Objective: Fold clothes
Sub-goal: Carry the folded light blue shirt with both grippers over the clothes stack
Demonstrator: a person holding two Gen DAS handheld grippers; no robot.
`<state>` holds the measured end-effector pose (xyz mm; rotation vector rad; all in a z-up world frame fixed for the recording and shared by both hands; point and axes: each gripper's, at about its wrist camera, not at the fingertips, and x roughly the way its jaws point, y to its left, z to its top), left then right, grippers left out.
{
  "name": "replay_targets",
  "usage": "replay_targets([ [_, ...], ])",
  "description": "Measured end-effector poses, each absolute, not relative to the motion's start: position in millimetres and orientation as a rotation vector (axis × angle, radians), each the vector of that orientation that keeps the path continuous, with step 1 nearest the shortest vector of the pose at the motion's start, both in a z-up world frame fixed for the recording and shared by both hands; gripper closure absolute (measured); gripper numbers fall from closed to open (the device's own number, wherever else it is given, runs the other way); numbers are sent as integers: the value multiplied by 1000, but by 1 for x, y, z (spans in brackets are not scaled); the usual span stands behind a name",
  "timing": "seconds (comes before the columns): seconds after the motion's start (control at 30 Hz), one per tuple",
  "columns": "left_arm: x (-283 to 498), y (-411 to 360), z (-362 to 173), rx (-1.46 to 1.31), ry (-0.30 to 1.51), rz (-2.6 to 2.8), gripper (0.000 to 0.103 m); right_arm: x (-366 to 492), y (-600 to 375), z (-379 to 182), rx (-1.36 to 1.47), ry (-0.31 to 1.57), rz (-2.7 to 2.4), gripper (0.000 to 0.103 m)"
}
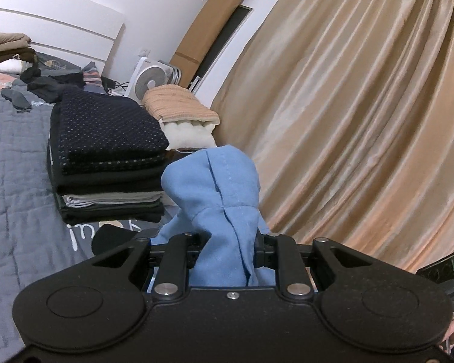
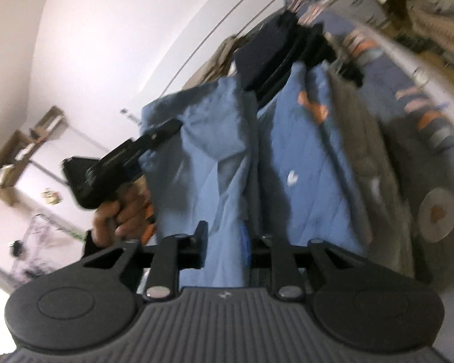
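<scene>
A light blue garment point(image 1: 218, 187) is bunched up between the fingers of my left gripper point(image 1: 227, 242), which is shut on it and holds it above the bed. In the right wrist view the same blue garment point(image 2: 224, 157) hangs spread out, and my right gripper point(image 2: 227, 242) is shut on its near edge. The left gripper point(image 2: 163, 130) shows there too, held by a hand and pinching the garment's upper left part. The right wrist view is blurred.
A stack of folded dark clothes point(image 1: 106, 157) sits on the grey quilted bed point(image 1: 15, 181). Behind it lie a beige padded cushion point(image 1: 184, 112), a white fan point(image 1: 148, 81) and loose dark garments point(image 1: 45, 84). A gold curtain point(image 1: 363, 106) hangs at the right.
</scene>
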<state>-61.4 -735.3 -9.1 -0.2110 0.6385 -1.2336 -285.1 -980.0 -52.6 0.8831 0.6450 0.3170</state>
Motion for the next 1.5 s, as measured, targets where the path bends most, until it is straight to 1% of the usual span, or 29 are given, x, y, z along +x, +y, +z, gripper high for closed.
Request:
replay_targets([
  [0.03,-61,-734,-9,-211,639,-1233,84,-286,-980,-56,890,644,330,61],
  [0.07,-61,-733,-10,-213,640,-1233,84,-288,-979,-59,891,645,334,58],
  [0.17,-62,-730,-11,-219,641,-1235,84,-284,-976,-68,884,675,351,50],
  [0.23,-62,-730,-12,-223,643,-1237,84,-278,-974,-73,880,694,355,48],
  [0.27,-61,-729,-13,-225,644,-1238,84,-275,-973,-74,882,697,359,45],
  [0.47,-56,-729,-20,-236,659,-1236,84,-256,-965,-81,895,715,383,38],
  [0.67,-51,-727,-30,-248,675,-1228,84,-241,-948,-78,899,712,412,38],
  [0.7,-50,-727,-31,-249,677,-1226,84,-239,-946,-77,899,711,413,42],
  [0.73,-49,-727,-32,-251,678,-1225,84,-238,-943,-77,905,710,410,62],
  [0.77,-48,-726,-32,-253,679,-1222,84,-238,-942,-78,917,708,402,88],
  [0.93,-48,-723,-28,-270,665,-1227,84,-247,-939,-68,952,659,365,92],
  [1.1,-55,-727,1,-290,605,-1263,84,-266,-957,-21,954,580,354,92],
  [1.23,-63,-745,24,-266,577,-1295,84,-280,-979,9,953,550,327,92],
  [1.33,-69,-765,24,-234,585,-1306,84,-287,-991,14,951,564,292,92],
  [1.4,-68,-778,15,-214,614,-1301,84,-290,-997,14,952,577,269,92],
  [1.5,-65,-795,-6,-172,669,-1278,84,-290,-1003,-8,959,614,225,92],
])
